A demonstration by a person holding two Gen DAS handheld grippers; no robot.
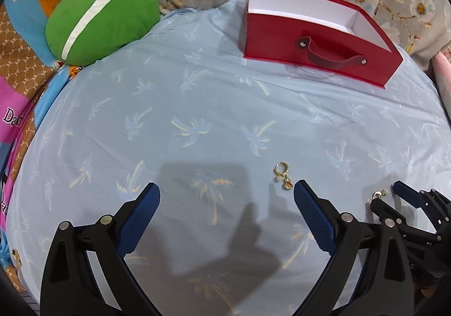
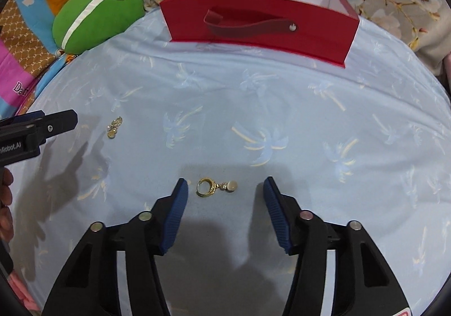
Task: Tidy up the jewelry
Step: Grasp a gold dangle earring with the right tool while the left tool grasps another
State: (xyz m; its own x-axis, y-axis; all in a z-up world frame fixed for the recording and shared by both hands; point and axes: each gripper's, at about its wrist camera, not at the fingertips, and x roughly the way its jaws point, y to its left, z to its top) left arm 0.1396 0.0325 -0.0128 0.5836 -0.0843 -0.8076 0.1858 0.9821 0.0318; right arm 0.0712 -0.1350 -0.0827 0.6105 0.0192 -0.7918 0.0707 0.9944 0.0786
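Far left in both views, a green cushion (image 1: 101, 19) lies on the patchwork bedding, touching the edge of the pale blue palm-print sheet (image 1: 197, 96) that carries everything else. Your left gripper (image 1: 227, 195) hangs low over that sheet with its blue pads wide apart and nothing between them. Just outside its right-hand pad lies a gold hoop earring with a pearl and a small disc (image 1: 283, 178), flat on the sheet and not touching the pad. The right wrist view shows that same earring (image 2: 114, 127) from the side as a small gold cluster, just beyond the tip of your left gripper (image 2: 60, 121), whose opening cannot be read from there. Only the right wrist view shows the second hoop earring with its pearl drop (image 2: 215, 187) in full: it lies on the sheet just ahead of your right gripper (image 2: 225, 187), between the spread pad tips, untouched. The left wrist view gives only a glint of that piece (image 1: 379, 194) beside the right gripper (image 1: 406, 197) at its right edge. Well behind, a red box with a white lining (image 1: 318, 42) stands open-topped; its inside floor is hidden in both views. The strap handle (image 2: 248, 26) looks detached at one end in the right wrist view.
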